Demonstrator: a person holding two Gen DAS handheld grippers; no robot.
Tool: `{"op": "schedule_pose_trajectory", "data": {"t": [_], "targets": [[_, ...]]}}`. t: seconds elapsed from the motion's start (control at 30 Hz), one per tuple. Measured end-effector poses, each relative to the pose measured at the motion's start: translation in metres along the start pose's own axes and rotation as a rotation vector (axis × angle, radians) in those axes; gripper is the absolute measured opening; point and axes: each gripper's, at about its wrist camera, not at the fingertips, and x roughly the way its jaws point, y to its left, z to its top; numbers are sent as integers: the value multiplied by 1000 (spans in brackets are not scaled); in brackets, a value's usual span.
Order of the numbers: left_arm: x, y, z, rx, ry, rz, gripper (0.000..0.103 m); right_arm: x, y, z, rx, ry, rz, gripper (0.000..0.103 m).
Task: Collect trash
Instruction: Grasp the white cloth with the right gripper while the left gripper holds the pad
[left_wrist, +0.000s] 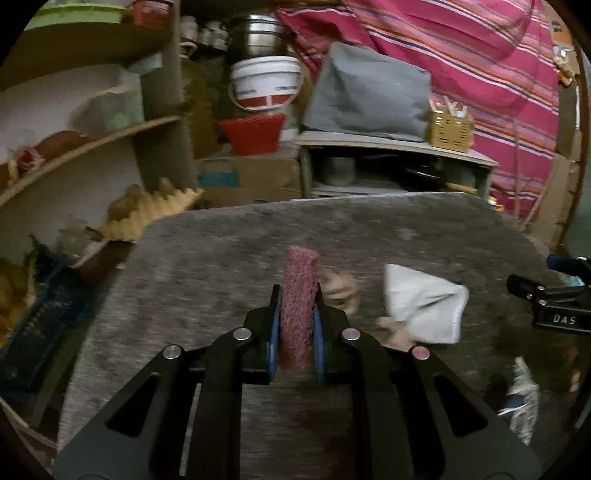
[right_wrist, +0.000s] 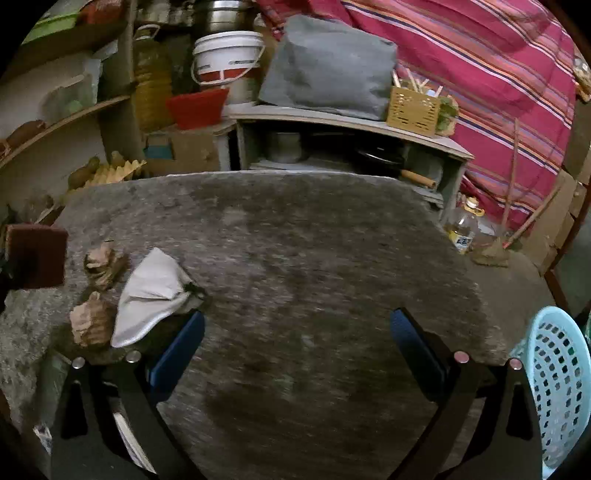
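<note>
My left gripper (left_wrist: 297, 295) is shut on a dark red scouring pad (left_wrist: 298, 291), held edge-up just above the grey table (left_wrist: 221, 258). The same pad (right_wrist: 35, 256) shows at the far left of the right wrist view. A crumpled white paper (left_wrist: 424, 302) lies right of the pad, with two brown paper wads (left_wrist: 341, 290) beside it. In the right wrist view the white paper (right_wrist: 151, 295) and brown wads (right_wrist: 92, 319) lie left of my right gripper (right_wrist: 297, 321), which stands wide open over bare table. A light blue perforated basket (right_wrist: 557, 380) sits at the lower right.
Beyond the table stand a low shelf (right_wrist: 351, 122) with a grey bag (right_wrist: 328, 66) and a woven holder (right_wrist: 413, 105), a white bucket (left_wrist: 266, 83), a red tub (left_wrist: 253, 133) and cardboard boxes. Curved shelves (left_wrist: 74, 155) rise at left. An oil bottle (right_wrist: 461, 229) stands on the floor at right.
</note>
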Motion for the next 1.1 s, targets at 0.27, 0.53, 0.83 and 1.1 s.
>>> {"op": "schedule_pose_trajectory", "data": {"t": [0.27,0.53,0.83,1.1], "targets": [[2,49,-4,-11,-1,119,14,16,28,13,-33,-4,3,98],[10,86,-5,-44,13,180,14,47,48,16,-80,52,21,98],[21,109,-8,-107,45,187,13,59,62,7,-135,87,59,84],[22,103,-10,-82,45,180,14,57,73,2,-167,110,186,33]]}}
